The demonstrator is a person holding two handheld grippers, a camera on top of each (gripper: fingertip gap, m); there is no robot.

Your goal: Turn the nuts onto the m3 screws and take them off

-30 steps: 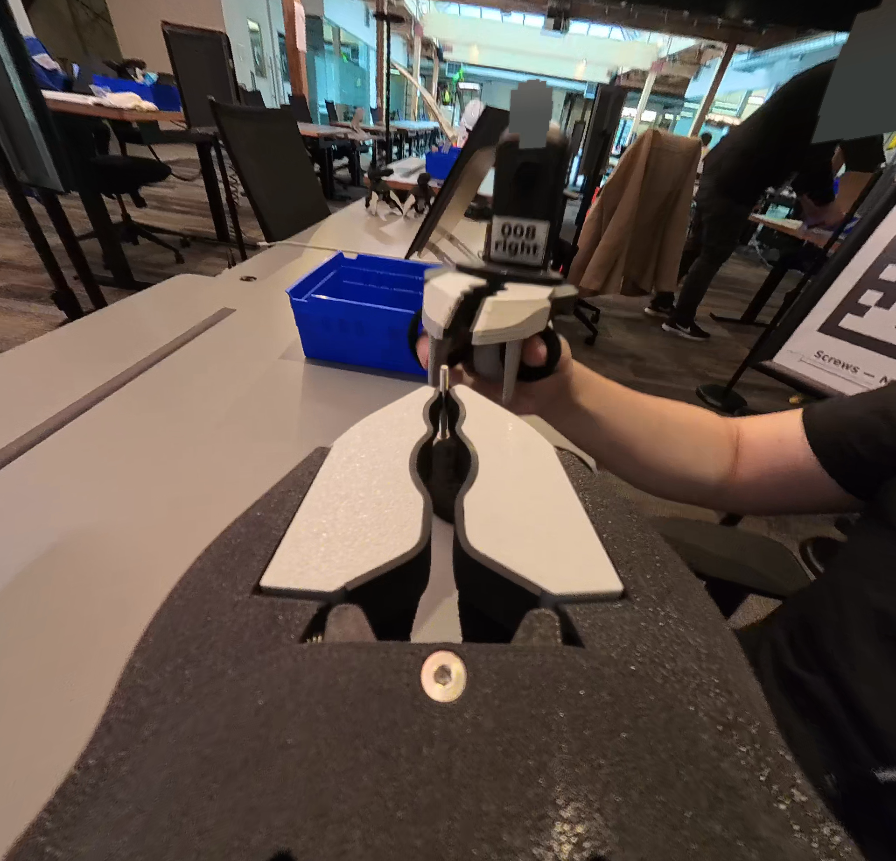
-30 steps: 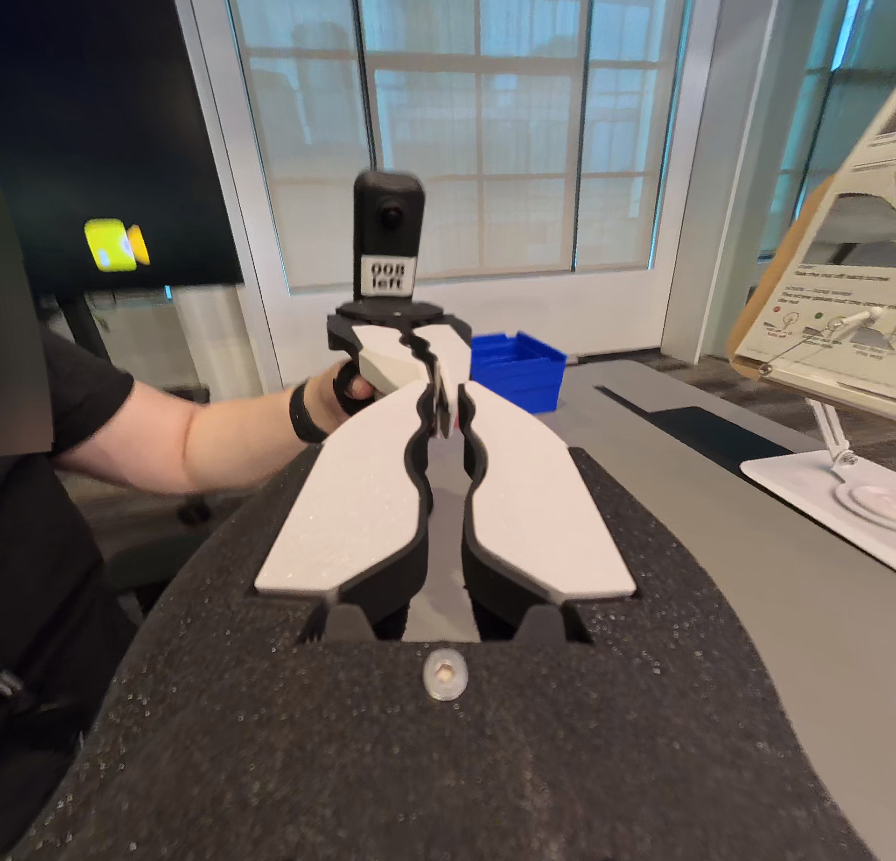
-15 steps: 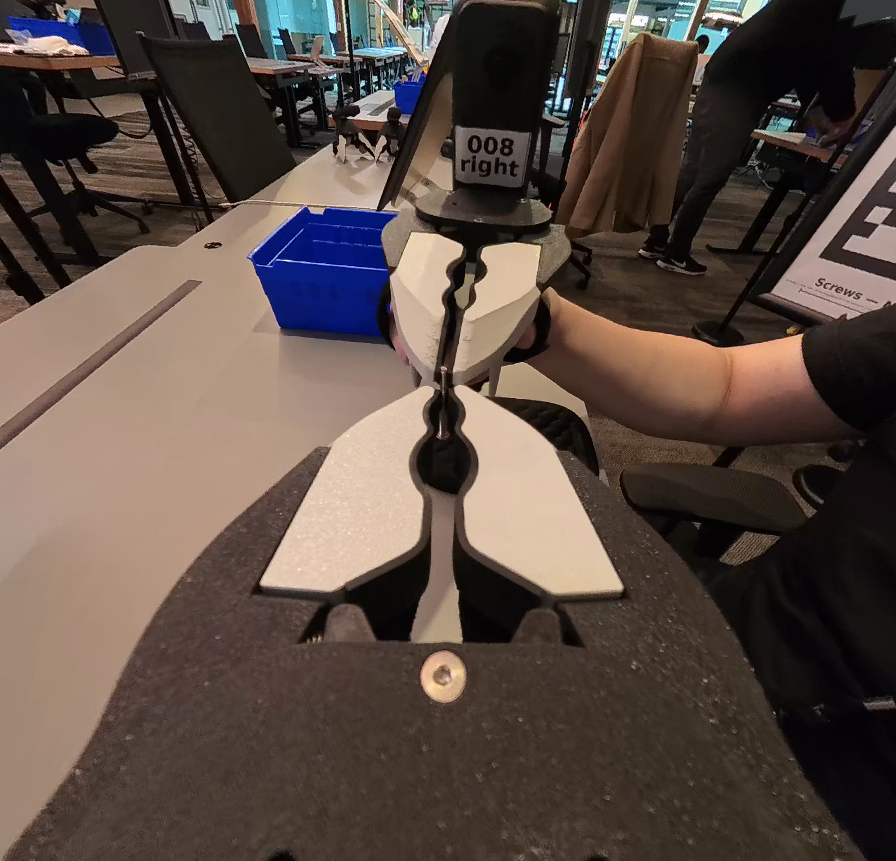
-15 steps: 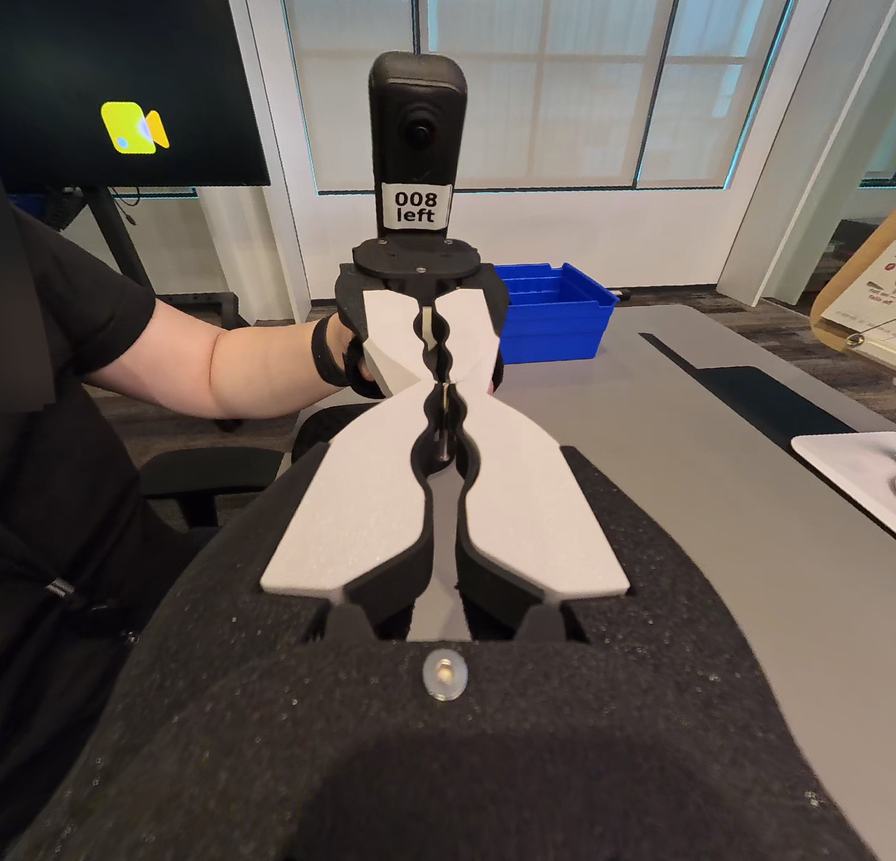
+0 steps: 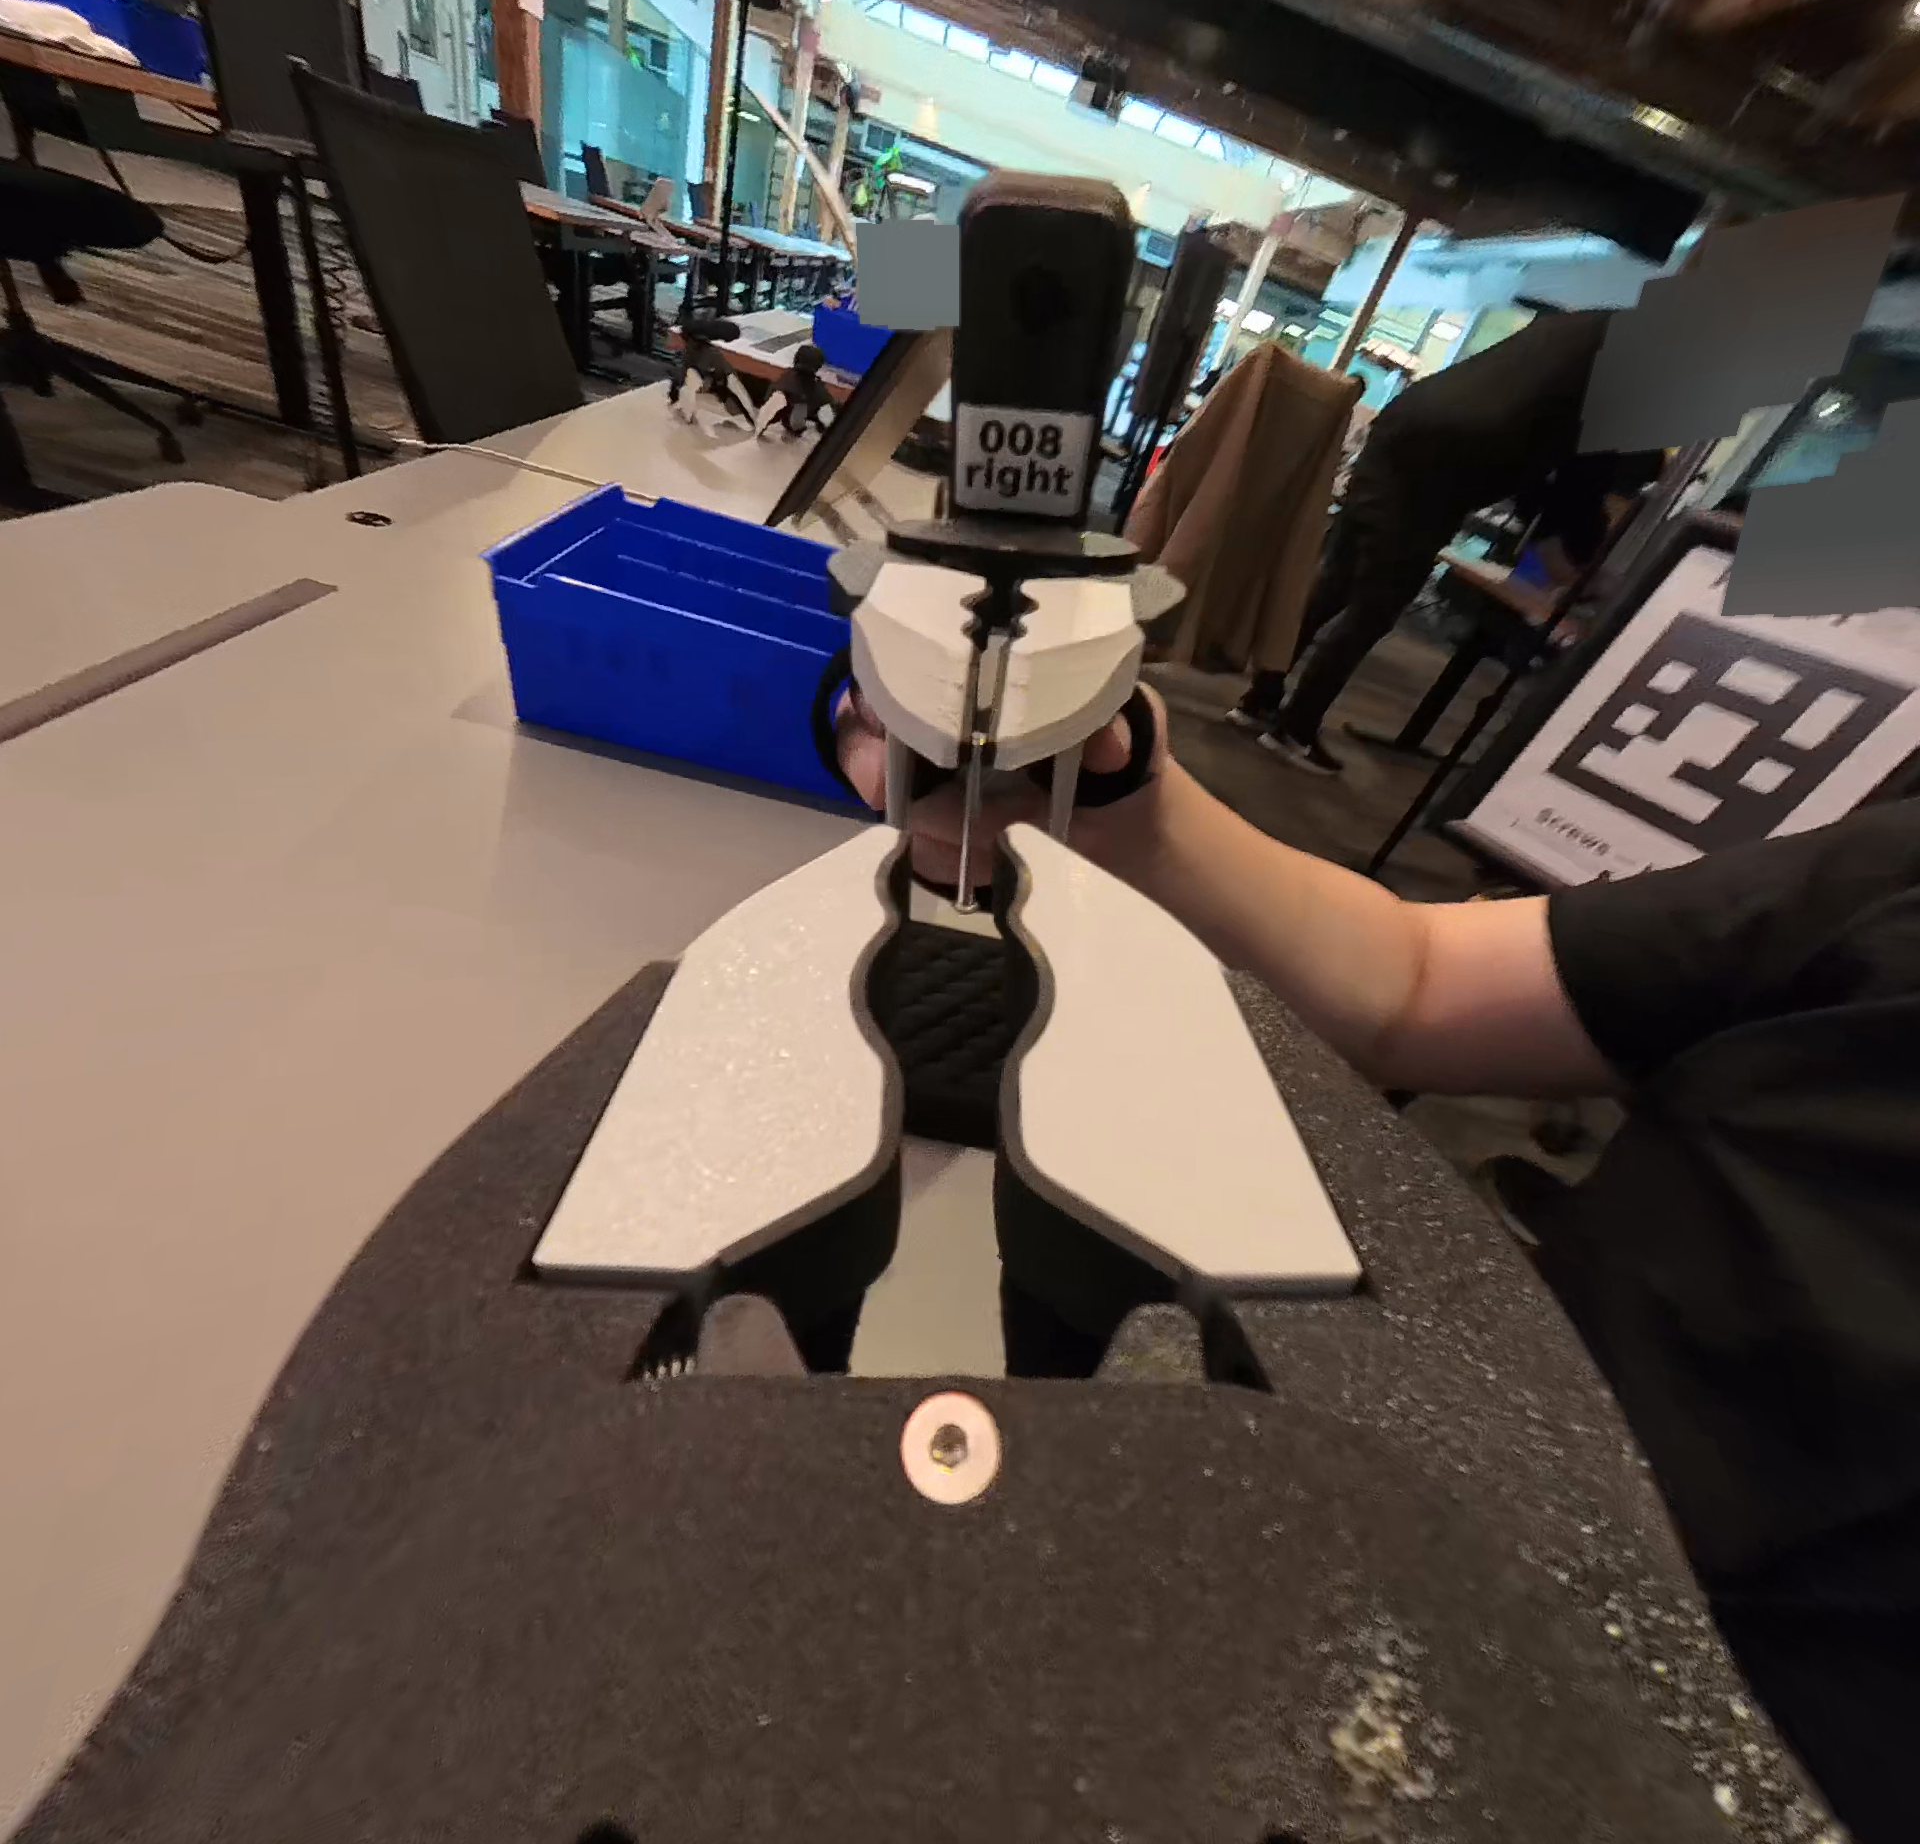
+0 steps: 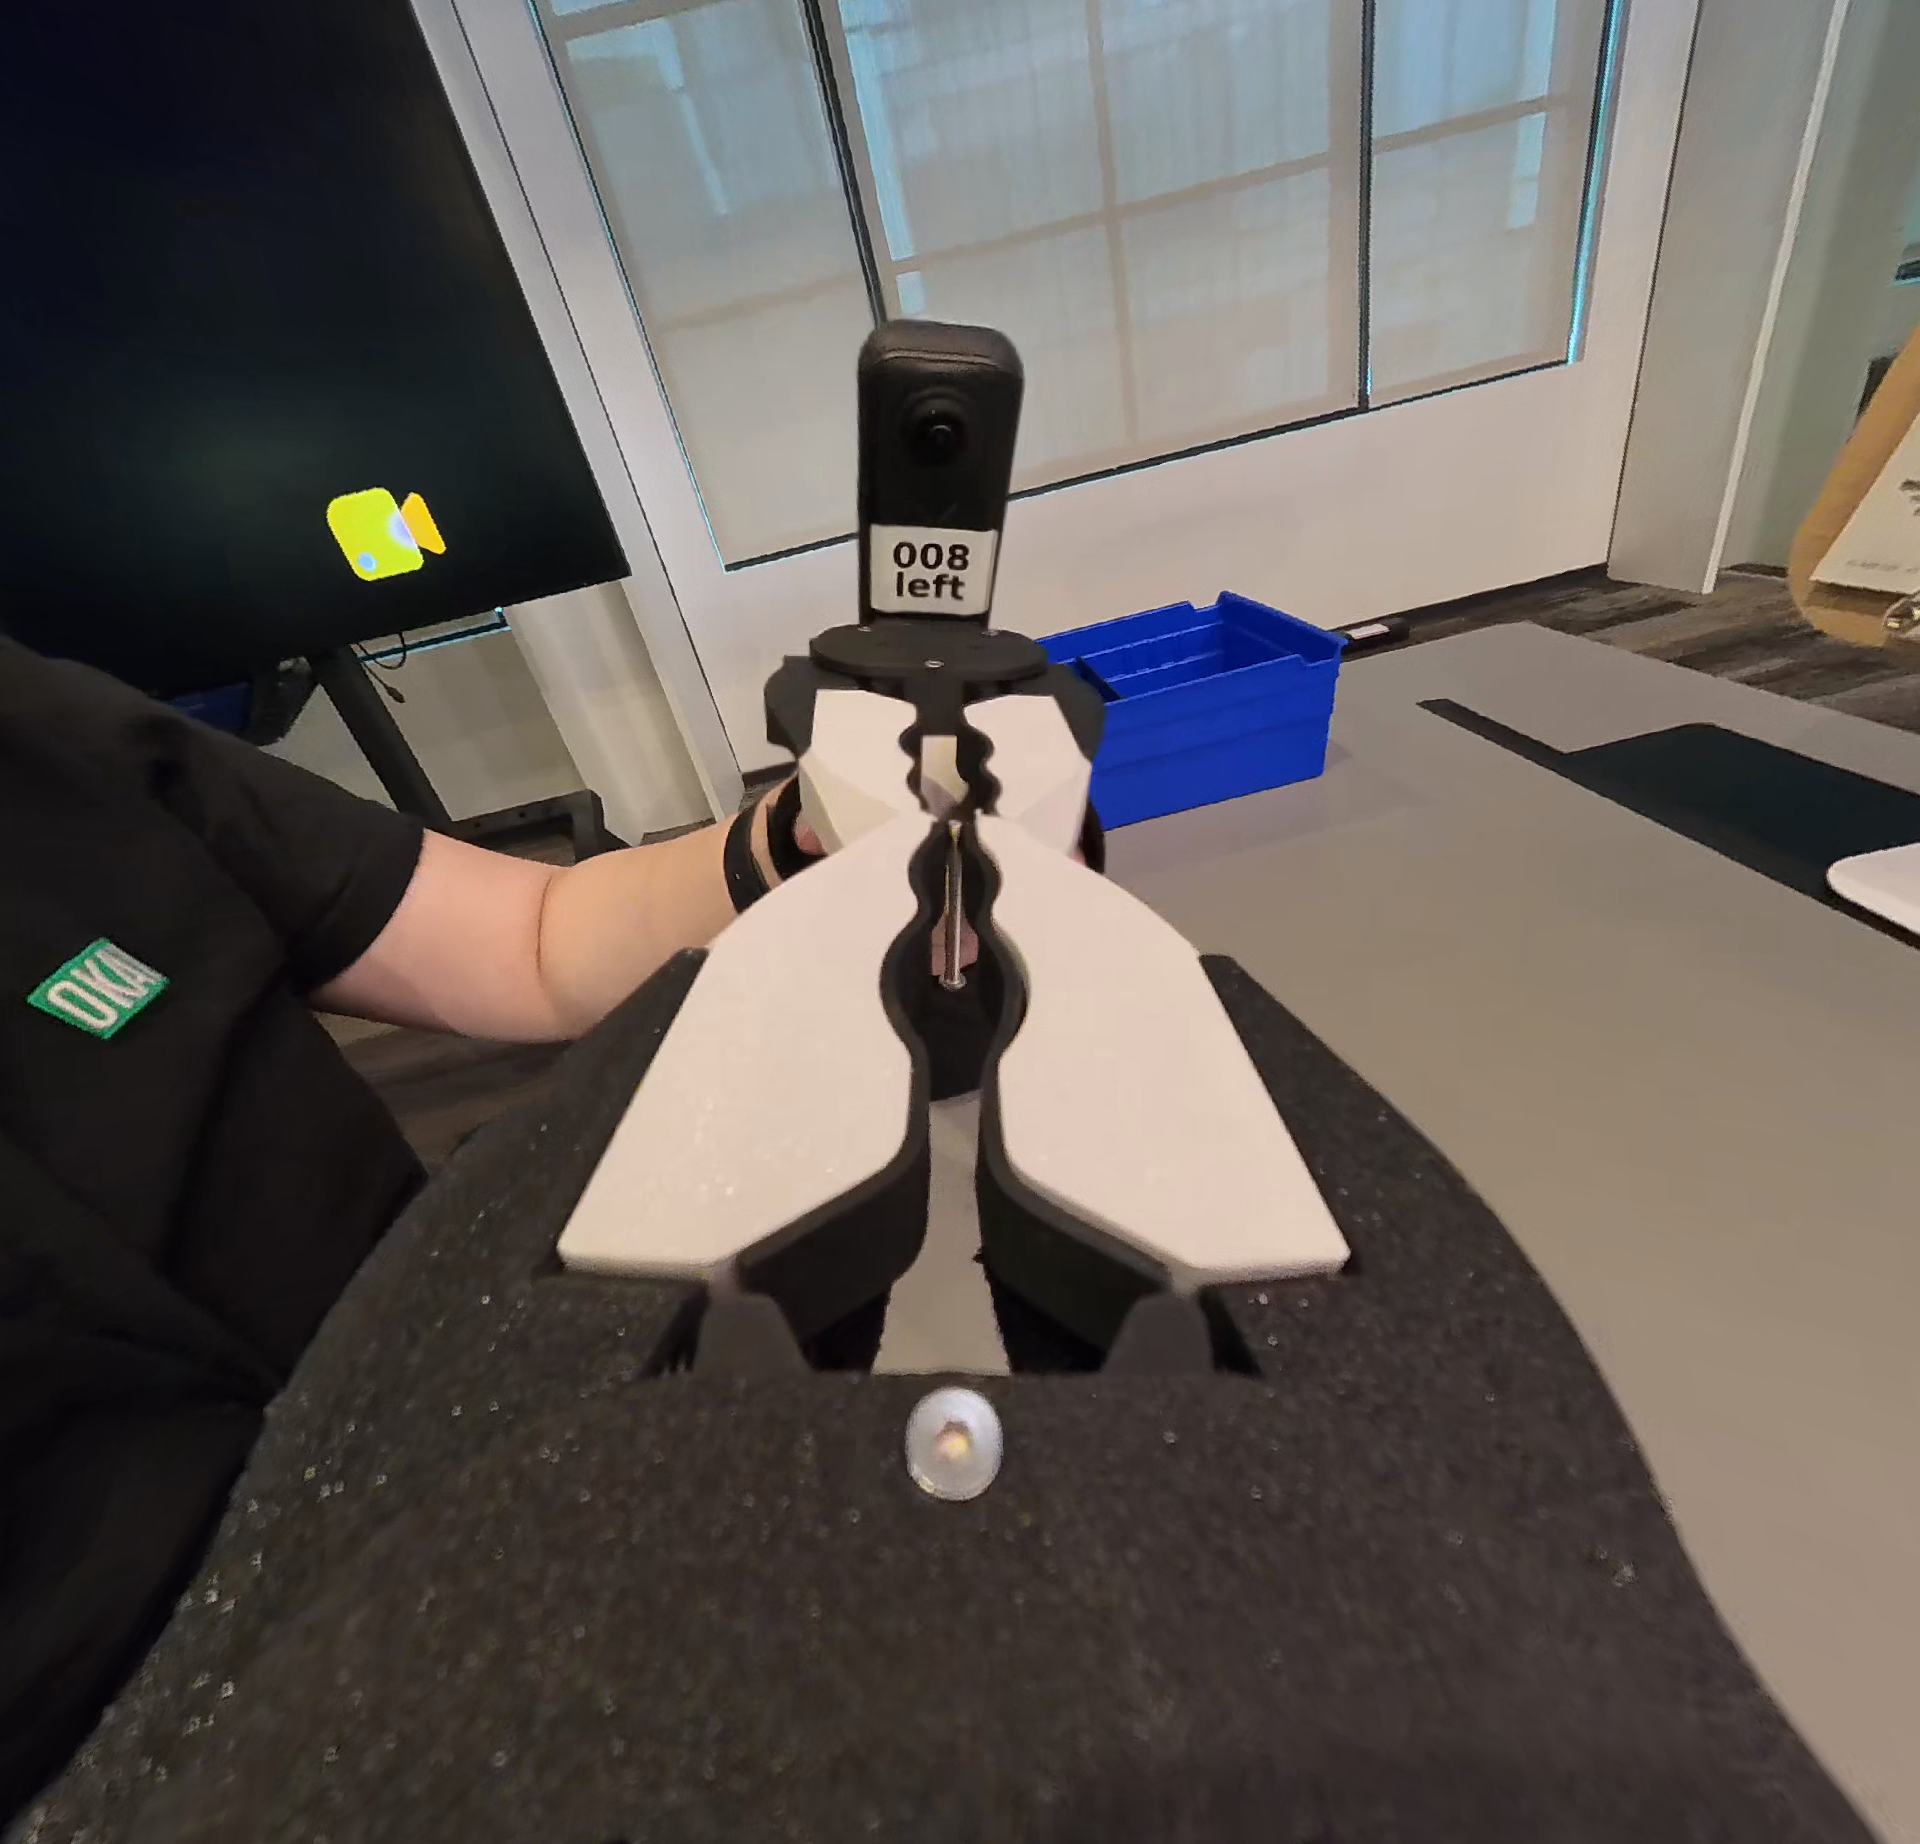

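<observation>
Left wrist view: left gripper (image 5: pixel 951 859) fingers stand slightly parted at the tips, nothing clamped that I can tell. A thin m3 screw (image 5: pixel 972 818) hangs down from the right gripper (image 5: pixel 987 745) opposite, its lower end between the left fingertips; contact unclear. Right wrist view: right gripper (image 6: pixel 951 838) fingers pinched on the screw (image 6: pixel 950 911), which runs back between them. Nut too small to make out. Blue bin (image 5: pixel 665 641) on table (image 5: pixel 260 859) beyond the fingers.
</observation>
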